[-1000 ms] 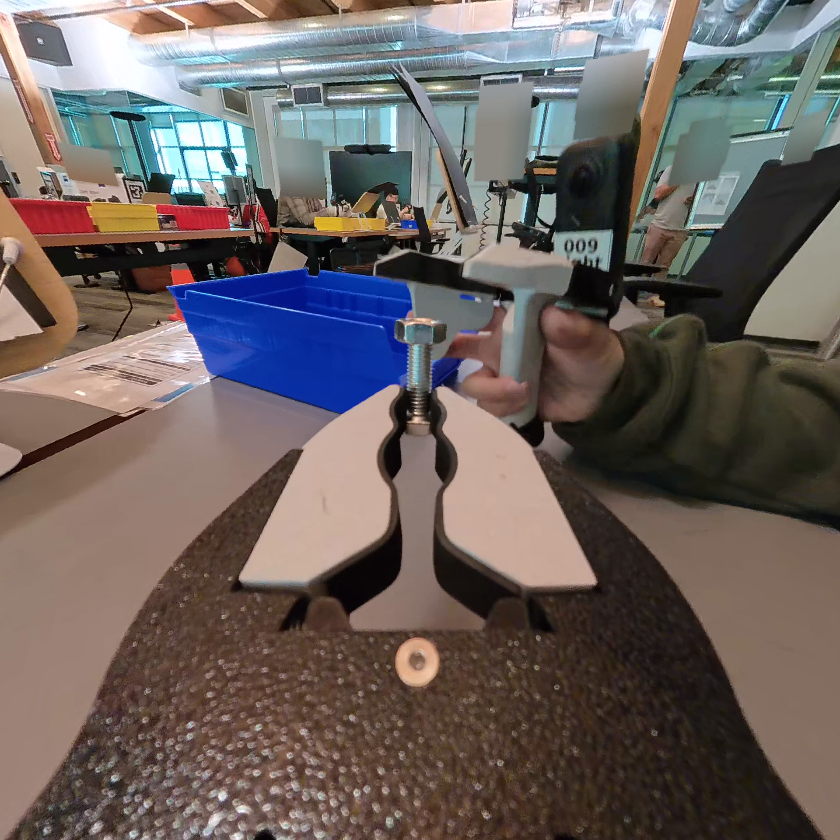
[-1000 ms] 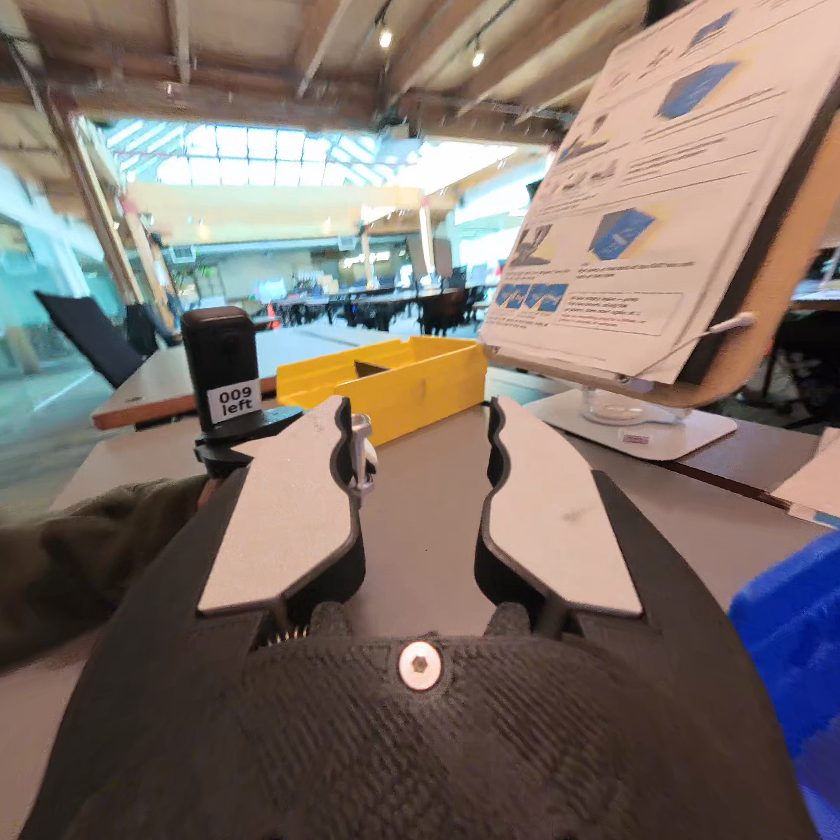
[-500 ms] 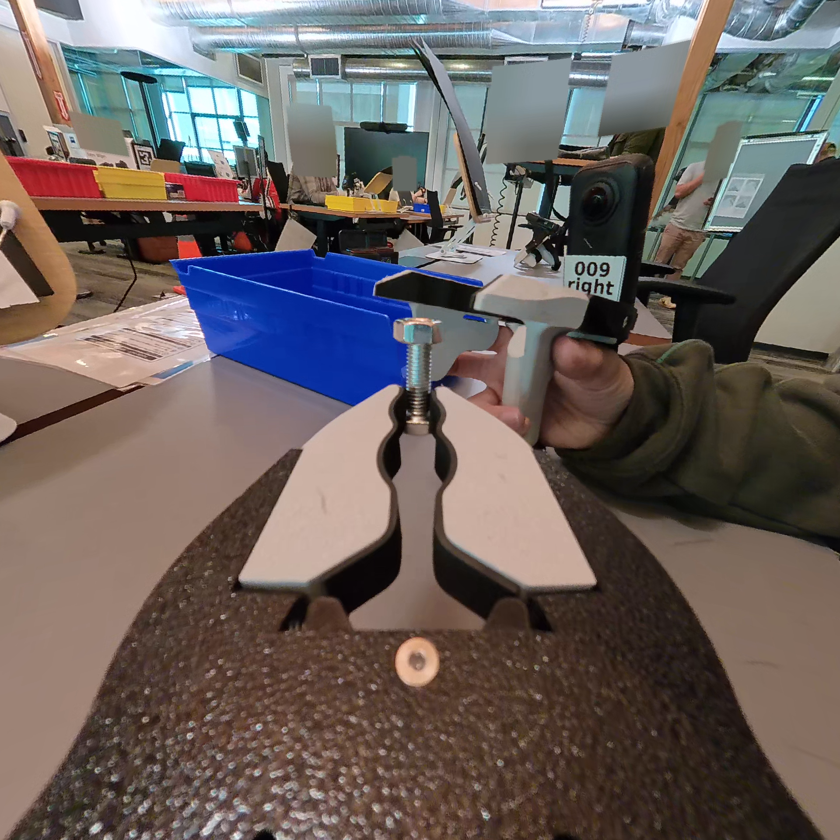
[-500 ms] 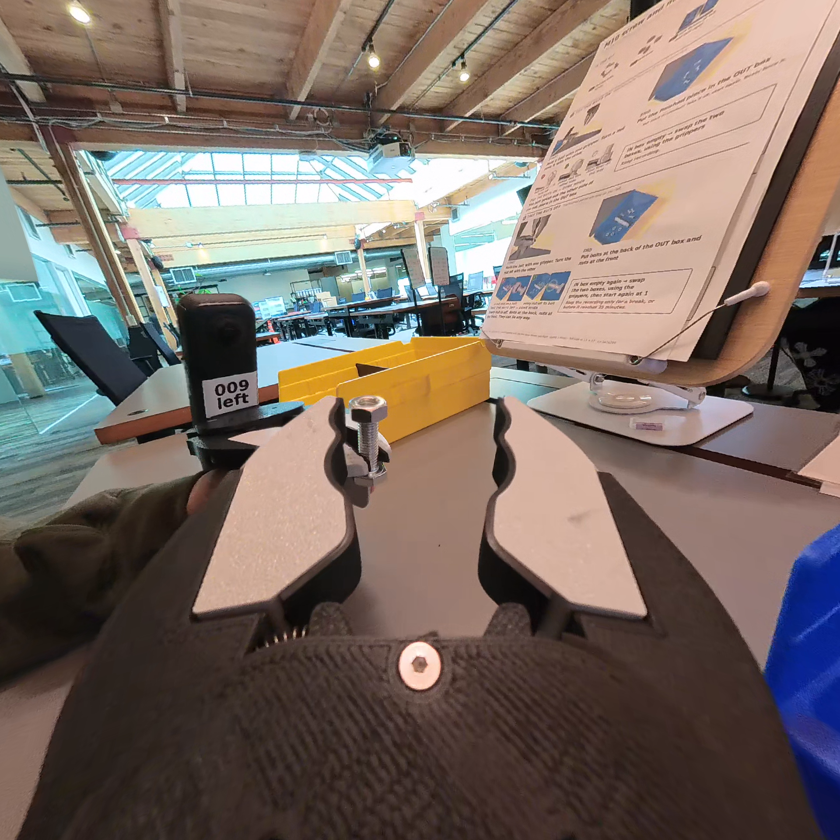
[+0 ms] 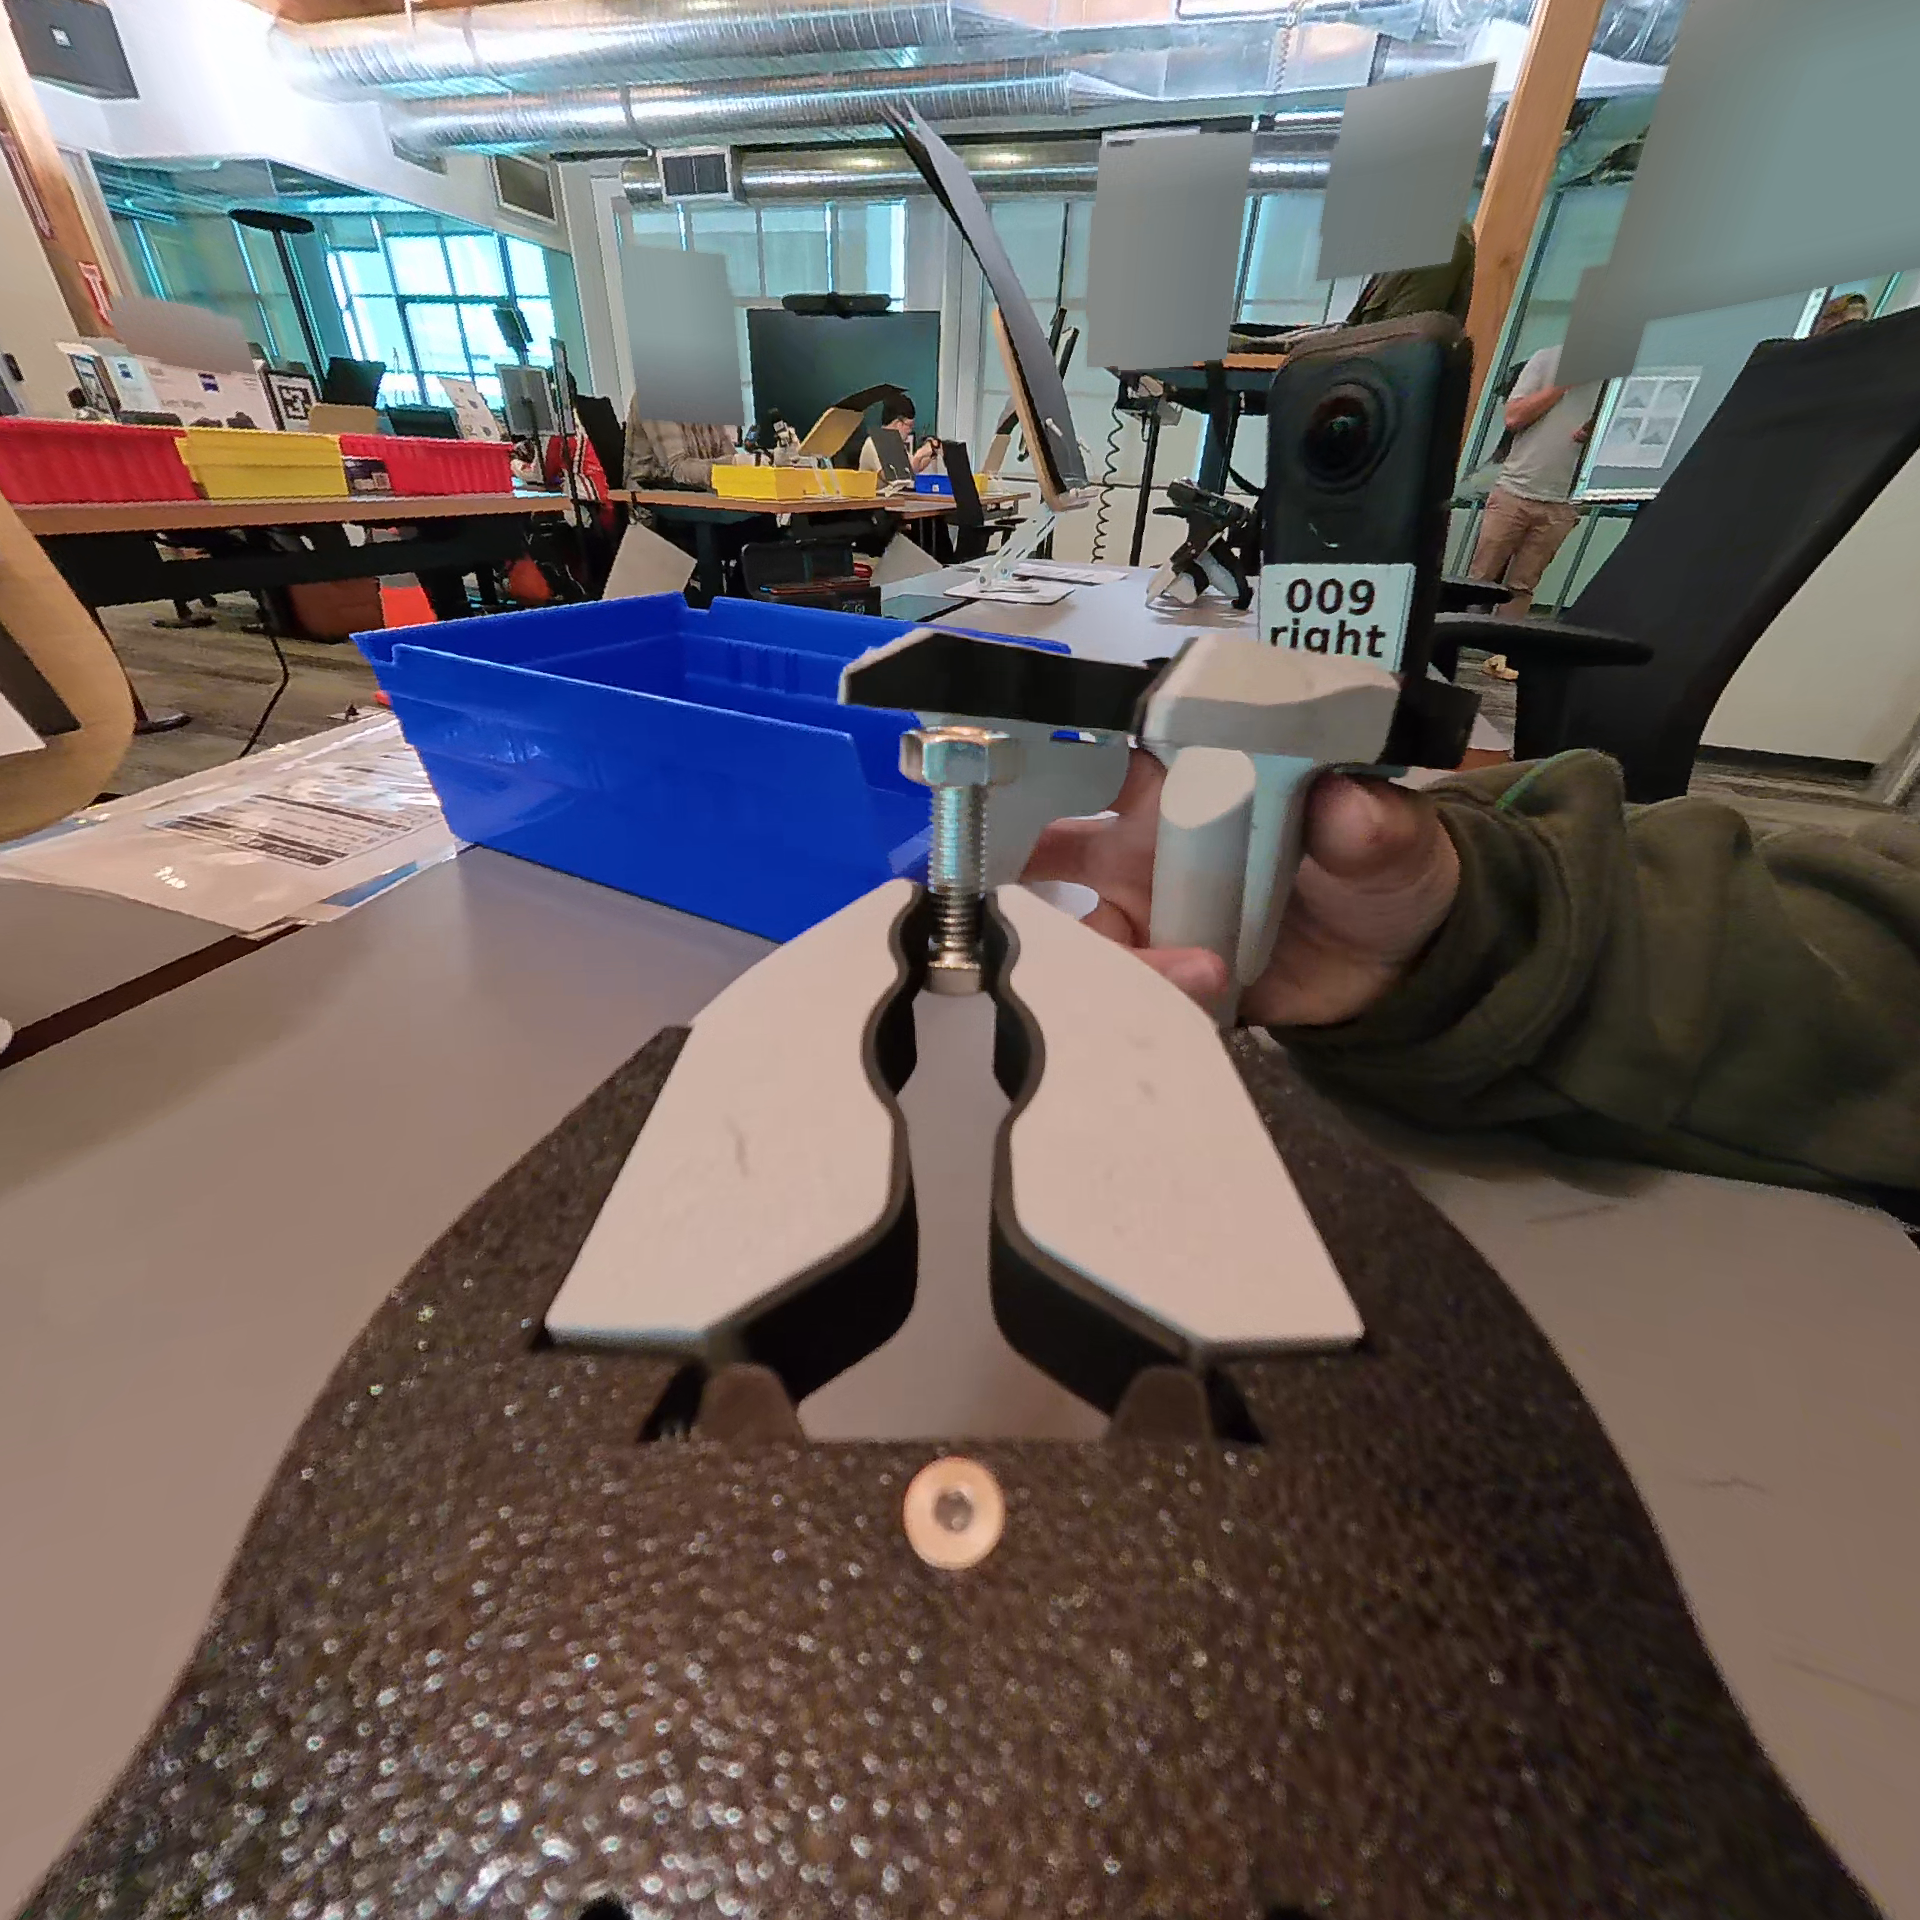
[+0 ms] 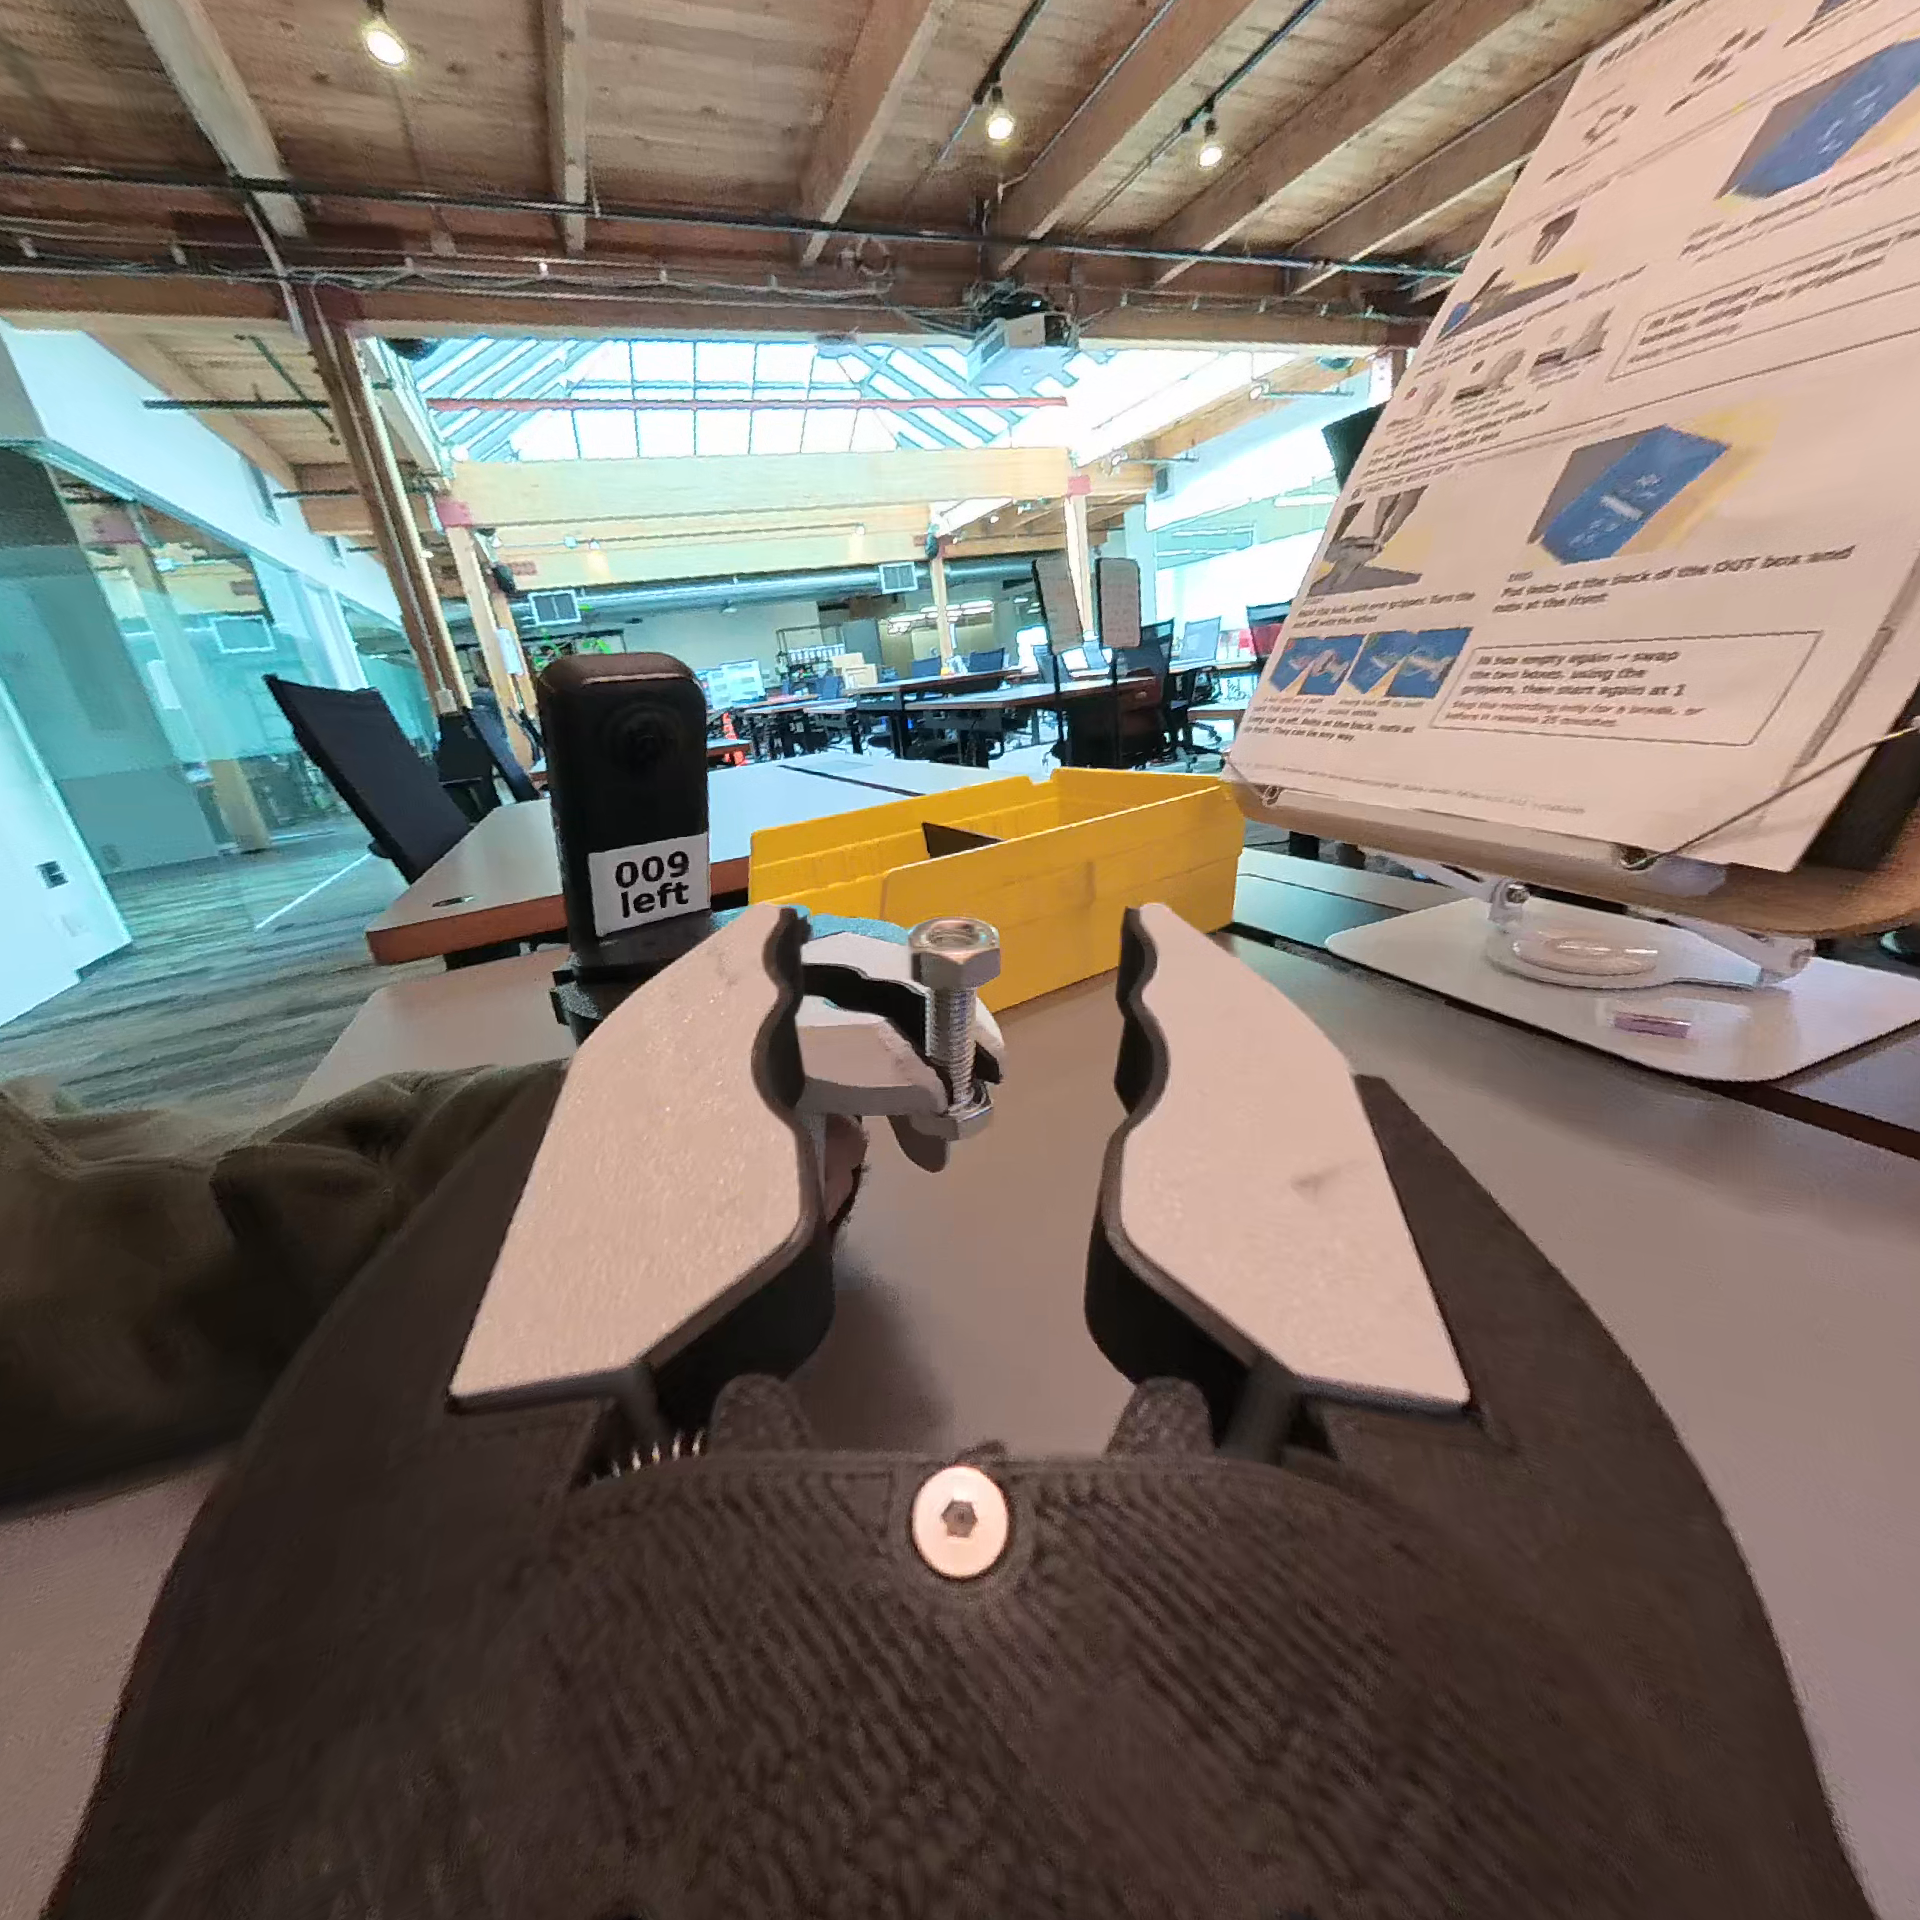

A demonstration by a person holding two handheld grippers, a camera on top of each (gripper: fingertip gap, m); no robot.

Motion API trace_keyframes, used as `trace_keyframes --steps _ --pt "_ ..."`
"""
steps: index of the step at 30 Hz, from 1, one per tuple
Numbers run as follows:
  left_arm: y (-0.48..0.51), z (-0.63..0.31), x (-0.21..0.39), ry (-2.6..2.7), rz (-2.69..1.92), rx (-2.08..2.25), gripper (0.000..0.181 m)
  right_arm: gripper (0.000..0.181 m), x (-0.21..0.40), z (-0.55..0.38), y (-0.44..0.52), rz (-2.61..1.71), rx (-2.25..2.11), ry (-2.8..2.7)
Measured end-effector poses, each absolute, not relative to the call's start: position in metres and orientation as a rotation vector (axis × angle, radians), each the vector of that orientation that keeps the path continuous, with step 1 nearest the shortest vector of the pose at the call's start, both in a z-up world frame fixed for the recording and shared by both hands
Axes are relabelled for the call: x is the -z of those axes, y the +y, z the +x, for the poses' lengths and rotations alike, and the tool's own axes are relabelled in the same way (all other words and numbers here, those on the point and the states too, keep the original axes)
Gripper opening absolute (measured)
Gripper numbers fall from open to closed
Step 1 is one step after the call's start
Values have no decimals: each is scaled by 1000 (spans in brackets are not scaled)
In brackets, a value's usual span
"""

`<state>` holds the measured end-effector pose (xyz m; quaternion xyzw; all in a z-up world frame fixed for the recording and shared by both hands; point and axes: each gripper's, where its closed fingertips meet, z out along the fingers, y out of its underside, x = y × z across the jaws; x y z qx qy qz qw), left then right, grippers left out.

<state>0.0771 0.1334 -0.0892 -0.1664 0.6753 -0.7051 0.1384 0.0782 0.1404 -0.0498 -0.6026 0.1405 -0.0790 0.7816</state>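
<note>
Though gripper-clamped [image 5: 954, 935], bolt [image 5: 956, 831] beside blue bin [image 5: 644, 748].

Writing in view, wording not repeated:
- Left wrist view, 1 o'clock: black camera [image 5: 1351, 468] carries a white label [image 5: 1335, 613] in black print, legible.
- Same view, 9 o'clock: printed sheets in a clear sleeve [image 5: 281, 821] on the surface, print too small to read.
- Same view, far 10 o'clock: square black-and-white marker tag [image 5: 294, 398], with printed boxes [image 5: 177, 390] just beside it.
- Right wrist view, 11 o'clock: second black camera [image 6: 623, 748] with a white label [image 6: 649, 883], legible.
- Same view, 2 o'clock: instruction sheet [image 6: 1621, 499] on a tilted stand, blue pictures, text partly blurred.
- Stand base [image 6: 1434, 951], 3 o'clock: small purple sticker [image 6: 1652, 1023], unreadable.
</note>
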Motion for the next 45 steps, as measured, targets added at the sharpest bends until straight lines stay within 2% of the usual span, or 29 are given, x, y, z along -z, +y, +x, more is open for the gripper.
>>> trace_keyframes --steps 3,30,35,45 --pt "134 79 90 1955 -491 2026 9 54 50 74 143 -1316 160 281" --pt "139 86 94 1942 -551 1992 9 55 63 66 155 -1416 142 258" --pt "142 88 95 1940 -579 2001 9 50 60 69 151 -1395 140 269" --pt "136 85 98 1974 -544 1980 9 59 63 67 156 -1411 145 270"
